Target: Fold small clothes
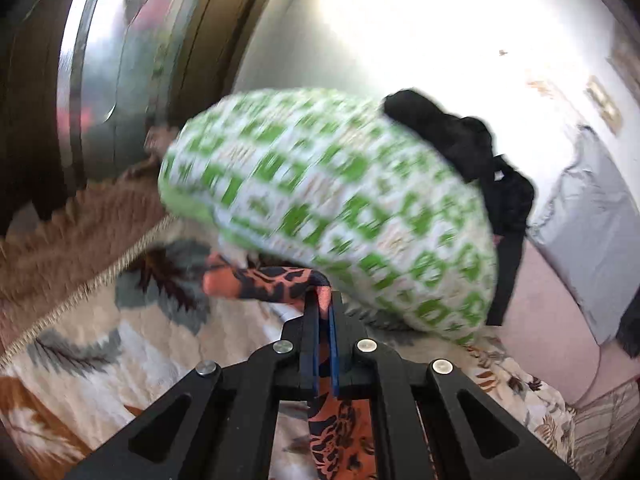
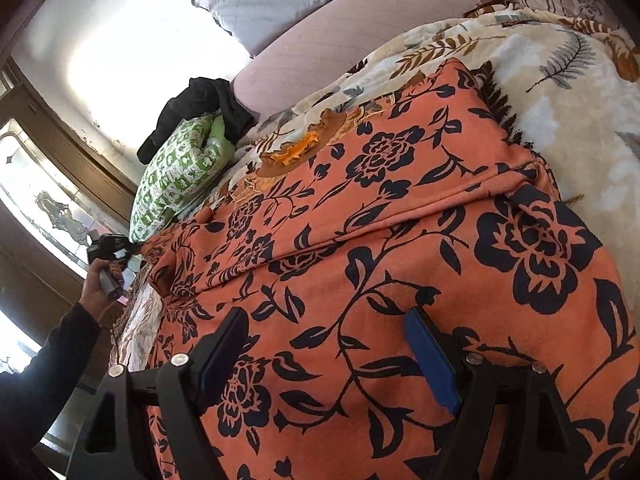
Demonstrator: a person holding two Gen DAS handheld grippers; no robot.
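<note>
Orange cloth with a black flower print fills my right wrist view, and my right gripper hangs just over the near part of this garment with its fingers wide apart and nothing between them. My left gripper is clamped together on a corner or edge of the same garment, a fold of it pinched between the pads, and in the right view I see it at the far left end of the cloth, held in a hand with a dark sleeve. So the garment lies spread on the bed, its long axis seeming to run from my right gripper away toward the left one, a crease crossing it about midway. I judge the coming fold turns on that: the left end is already held and lifted, while the right gripper has yet to close on the near edge right under it. Beneath is a cream blanket with a leaf print. Beyond sit a green-and-white patterned pillow with a black piece of clothing on it, a grey pillow at the wall, and a mirrored wardrobe door beside the bed.
</note>
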